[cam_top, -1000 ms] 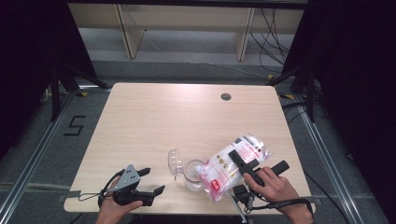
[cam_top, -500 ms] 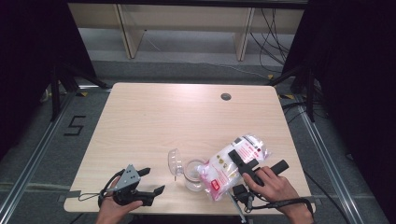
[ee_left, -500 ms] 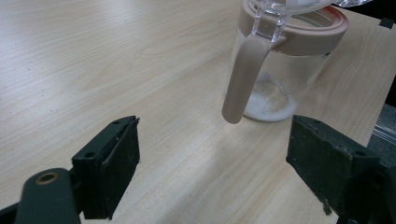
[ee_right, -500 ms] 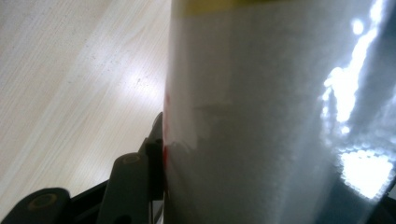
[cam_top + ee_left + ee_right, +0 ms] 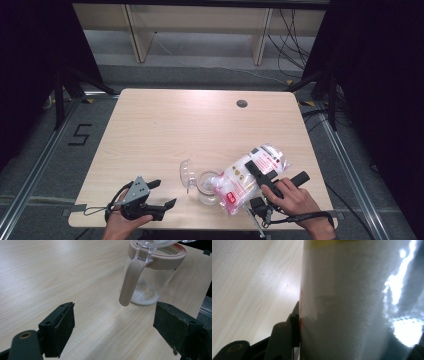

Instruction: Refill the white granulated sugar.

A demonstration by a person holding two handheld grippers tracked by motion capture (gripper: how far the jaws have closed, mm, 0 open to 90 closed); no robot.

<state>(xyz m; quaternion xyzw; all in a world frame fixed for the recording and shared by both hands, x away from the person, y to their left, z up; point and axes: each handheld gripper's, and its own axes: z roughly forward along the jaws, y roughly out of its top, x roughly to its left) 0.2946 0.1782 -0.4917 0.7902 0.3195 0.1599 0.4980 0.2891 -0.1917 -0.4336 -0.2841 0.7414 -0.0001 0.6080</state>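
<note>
Looks like mid-pour: right gripper (image 5: 256,176) has its jaws clamped on the bag (image 5: 247,176) tipped over the open jar (image 5: 206,186) near the desk's (image 5: 200,125) front edge, left gripper (image 5: 159,194) idle with jaws wide, so next it probably needs more tilt.

A black "5" (image 5: 80,135) is marked on the floor just left of the table (image 5: 165,125), while the red print on the bag's label (image 5: 230,197) is too small to read.
</note>
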